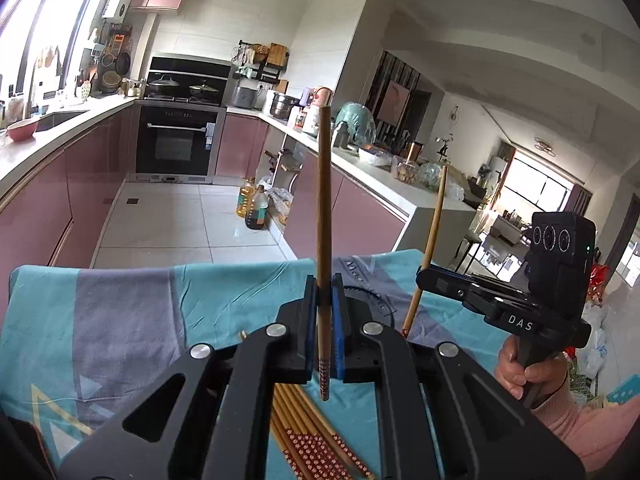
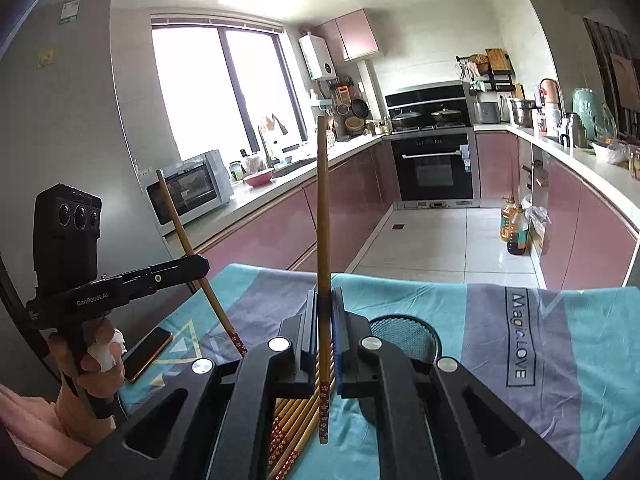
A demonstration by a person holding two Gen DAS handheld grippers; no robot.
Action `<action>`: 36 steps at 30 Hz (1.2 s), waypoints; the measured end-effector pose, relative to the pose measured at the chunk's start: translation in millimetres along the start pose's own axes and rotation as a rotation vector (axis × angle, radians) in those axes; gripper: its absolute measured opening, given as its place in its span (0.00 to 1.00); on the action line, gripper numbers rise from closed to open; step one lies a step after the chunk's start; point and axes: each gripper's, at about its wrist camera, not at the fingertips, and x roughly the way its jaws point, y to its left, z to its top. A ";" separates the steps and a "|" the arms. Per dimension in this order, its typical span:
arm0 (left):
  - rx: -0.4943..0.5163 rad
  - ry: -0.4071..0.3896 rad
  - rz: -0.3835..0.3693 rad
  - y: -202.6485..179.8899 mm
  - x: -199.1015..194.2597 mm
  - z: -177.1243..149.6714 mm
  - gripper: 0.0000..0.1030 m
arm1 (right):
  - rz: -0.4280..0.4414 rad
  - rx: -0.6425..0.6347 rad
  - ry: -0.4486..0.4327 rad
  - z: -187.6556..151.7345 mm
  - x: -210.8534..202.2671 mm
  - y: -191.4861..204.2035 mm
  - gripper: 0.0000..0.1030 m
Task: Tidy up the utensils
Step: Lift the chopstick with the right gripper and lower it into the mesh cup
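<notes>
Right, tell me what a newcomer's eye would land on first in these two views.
First, the left hand-held gripper clamped on one upright chopstick, with the right hand-held gripper gripping another chopstick the same way. Below them a bundle of chopsticks with red-patterned ends lies on the teal and grey cloth. A black mesh holder sits on the cloth just beyond the right gripper.
</notes>
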 end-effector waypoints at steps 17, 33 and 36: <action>0.105 0.068 -0.012 -67.3 81.2 37.3 0.07 | -0.095 0.005 -0.019 26.3 28.7 -42.5 0.05; 0.132 0.246 0.043 -54.6 157.0 -4.1 0.08 | -0.127 0.039 0.214 -4.3 81.6 -53.8 0.06; 0.128 0.252 0.054 -49.9 165.4 -4.0 0.09 | -0.131 0.051 0.220 -4.7 86.3 -57.2 0.08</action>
